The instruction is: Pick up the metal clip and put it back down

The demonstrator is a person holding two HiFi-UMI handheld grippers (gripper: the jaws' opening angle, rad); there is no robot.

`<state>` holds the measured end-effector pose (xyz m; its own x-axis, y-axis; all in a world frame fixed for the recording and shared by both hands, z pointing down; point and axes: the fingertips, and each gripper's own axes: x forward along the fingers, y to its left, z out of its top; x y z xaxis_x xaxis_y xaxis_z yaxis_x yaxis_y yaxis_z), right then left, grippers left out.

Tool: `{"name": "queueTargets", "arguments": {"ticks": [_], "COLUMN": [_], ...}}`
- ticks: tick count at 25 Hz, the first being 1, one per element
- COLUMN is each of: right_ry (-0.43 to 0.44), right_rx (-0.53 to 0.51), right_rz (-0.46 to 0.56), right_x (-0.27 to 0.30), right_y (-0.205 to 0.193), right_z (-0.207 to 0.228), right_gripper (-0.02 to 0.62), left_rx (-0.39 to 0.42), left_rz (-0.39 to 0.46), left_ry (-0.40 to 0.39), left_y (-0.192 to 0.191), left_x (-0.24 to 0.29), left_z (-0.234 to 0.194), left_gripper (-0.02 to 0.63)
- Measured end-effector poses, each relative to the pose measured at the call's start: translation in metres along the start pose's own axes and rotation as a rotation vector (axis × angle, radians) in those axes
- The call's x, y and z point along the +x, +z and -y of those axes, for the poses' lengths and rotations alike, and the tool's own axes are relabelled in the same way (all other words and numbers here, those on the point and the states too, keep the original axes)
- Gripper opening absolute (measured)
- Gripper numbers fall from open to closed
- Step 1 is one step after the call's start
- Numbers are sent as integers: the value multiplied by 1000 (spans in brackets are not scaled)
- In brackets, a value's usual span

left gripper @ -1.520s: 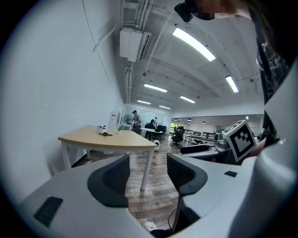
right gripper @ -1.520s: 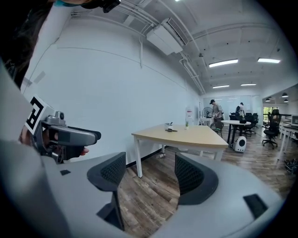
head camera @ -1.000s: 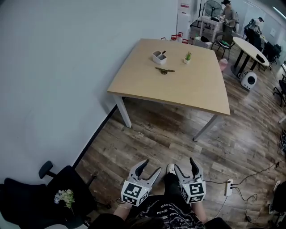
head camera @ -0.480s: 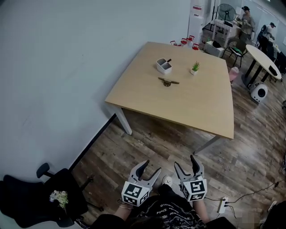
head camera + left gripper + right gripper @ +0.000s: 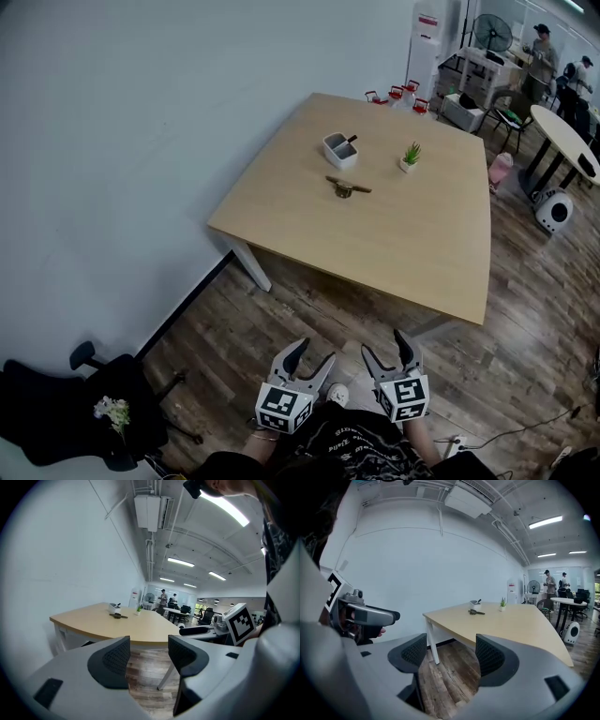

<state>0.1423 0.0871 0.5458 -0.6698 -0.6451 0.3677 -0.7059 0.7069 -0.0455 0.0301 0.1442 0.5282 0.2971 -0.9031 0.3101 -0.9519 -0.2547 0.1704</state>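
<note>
On the table (image 5: 412,253) at frame centre, the metal clip (image 5: 348,187) lies just below the box (image 5: 339,148), with the potted plant (image 5: 410,156) to their right. At bottom centre, the left gripper (image 5: 315,351) sits beside the right gripper (image 5: 384,343). A chair (image 5: 56,422) is at lower left.

The metal clip (image 5: 348,187) was a small, dark, slender object lying flat on the pale wooden table (image 5: 403,253), in its far half. It lay near a white container (image 5: 339,148) and a little potted plant (image 5: 410,157), touching neither. Finer detail was too small to see.
</note>
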Motion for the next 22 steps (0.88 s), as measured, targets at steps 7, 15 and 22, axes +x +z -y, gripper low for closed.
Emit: {"name": "queueTargets", "arguments": {"ticks": [7, 15, 22], "right_ry": [18, 37, 0], "right_rx": [1, -3, 35], "right_rz": [4, -3, 2], "right_x": [14, 38, 89], "right_y": [9, 16, 38], "right_z": [27, 44, 70], "right_gripper": [324, 324, 324], "left_rx": [-6, -2, -6], "left_rz": [-26, -24, -25], "left_ry": [12, 2, -60], "left_y": [6, 17, 32], "left_x": [32, 68, 121], "left_z": [4, -8, -45], "left_gripper": [256, 256, 256]}}
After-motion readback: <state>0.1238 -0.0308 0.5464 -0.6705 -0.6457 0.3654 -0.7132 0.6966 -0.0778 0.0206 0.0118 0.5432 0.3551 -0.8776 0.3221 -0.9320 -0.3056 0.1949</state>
